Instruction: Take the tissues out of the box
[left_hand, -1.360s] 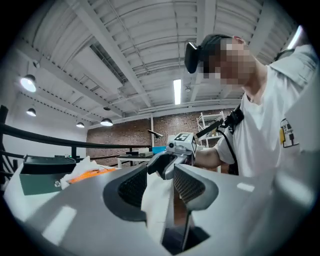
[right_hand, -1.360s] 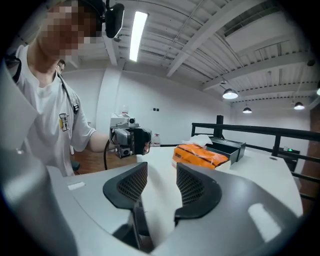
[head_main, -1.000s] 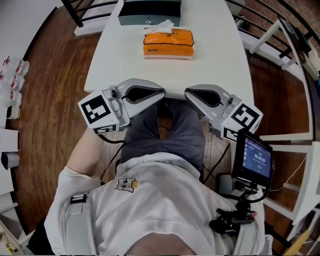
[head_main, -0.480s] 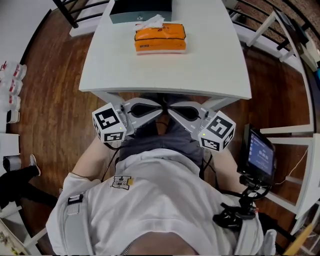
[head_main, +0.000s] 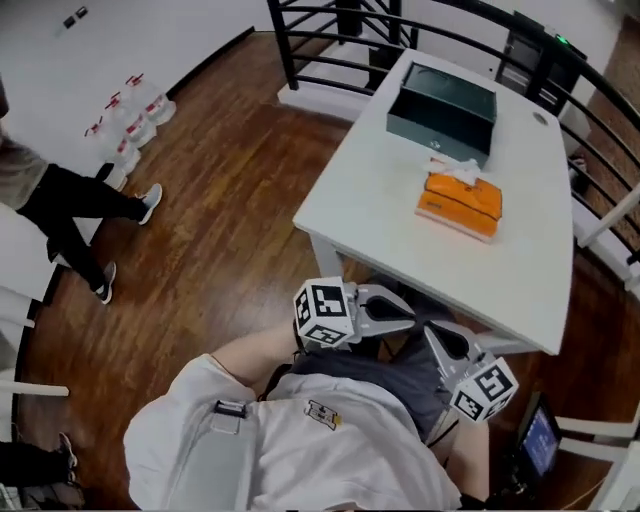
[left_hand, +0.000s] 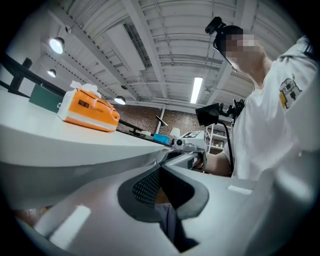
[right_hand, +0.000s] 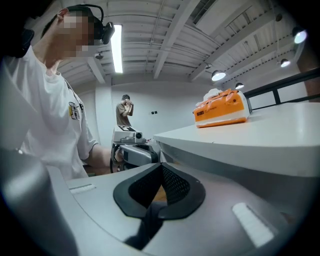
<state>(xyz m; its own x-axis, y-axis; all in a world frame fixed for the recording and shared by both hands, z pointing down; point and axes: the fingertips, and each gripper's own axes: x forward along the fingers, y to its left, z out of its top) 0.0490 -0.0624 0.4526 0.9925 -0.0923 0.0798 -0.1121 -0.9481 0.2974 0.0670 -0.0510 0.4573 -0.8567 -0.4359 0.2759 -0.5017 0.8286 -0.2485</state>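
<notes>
Orange tissue box, tissue poking up, lies on the white counter beside a dark green bin, farther off than before. Left gripper and right gripper stay closed and empty, tips close together below the counter edge.

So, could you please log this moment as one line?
stage: pre-reach | left gripper: shut, empty | right gripper: shut, empty | tissue box: on table, untouched

Bright, even indoor light. Ceiling tube lamp and round spotlights blow out white in both gripper views. White table nearly washed out from the head view, its underside shaded. Heavy fisheye bend, dark vignetted corners. Left gripper and right gripper, close to lens, slightly soft.
</notes>
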